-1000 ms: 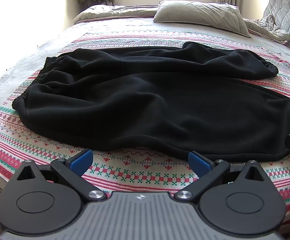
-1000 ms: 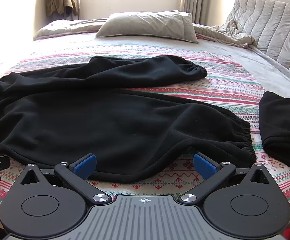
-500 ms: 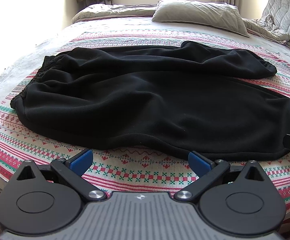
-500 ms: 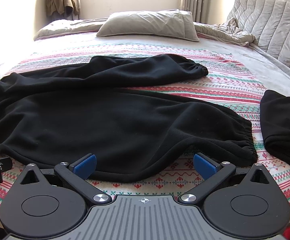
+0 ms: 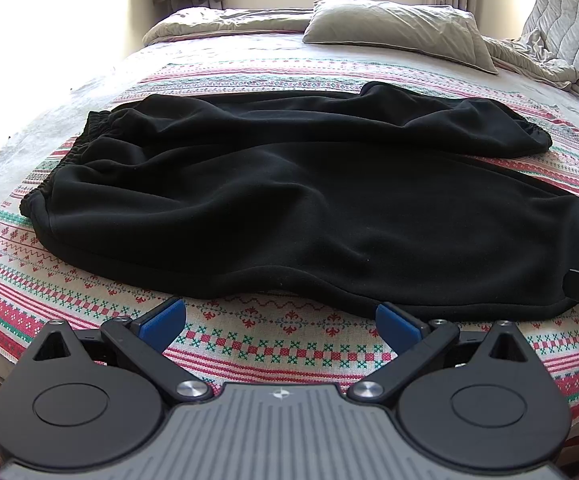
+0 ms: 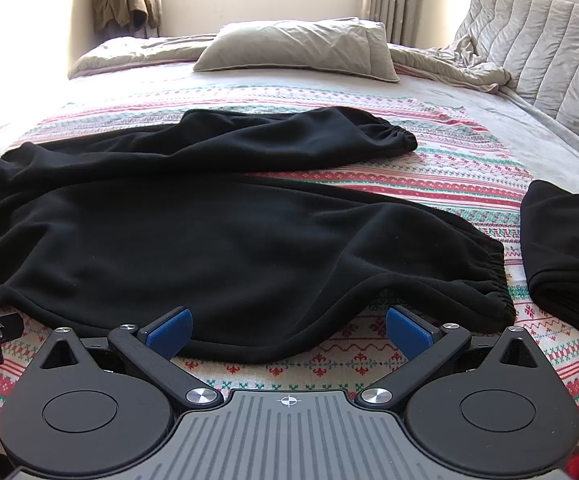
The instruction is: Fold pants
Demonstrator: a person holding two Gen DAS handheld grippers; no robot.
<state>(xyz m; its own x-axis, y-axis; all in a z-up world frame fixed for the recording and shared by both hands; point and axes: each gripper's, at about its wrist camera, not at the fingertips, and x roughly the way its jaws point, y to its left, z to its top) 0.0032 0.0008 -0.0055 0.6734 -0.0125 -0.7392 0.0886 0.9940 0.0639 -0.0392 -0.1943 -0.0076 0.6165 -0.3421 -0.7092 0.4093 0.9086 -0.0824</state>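
Black sweatpants [image 5: 289, 200] lie spread flat across the patterned blanket, waistband at the left, two legs running right with elastic cuffs. They also show in the right wrist view [image 6: 217, 232], the near cuff at the right. My left gripper [image 5: 281, 320] is open and empty just before the near hem. My right gripper [image 6: 287, 330] is open and empty, its left pad at the hem edge.
A second folded black garment [image 6: 565, 252] lies at the right on the blanket [image 6: 449, 184]. A grey pillow [image 6: 301, 48] and rumpled duvet lie at the far side. The bed's near edge runs right below both grippers.
Both grippers have edged slightly forward toward the near hem. The pants have not moved.
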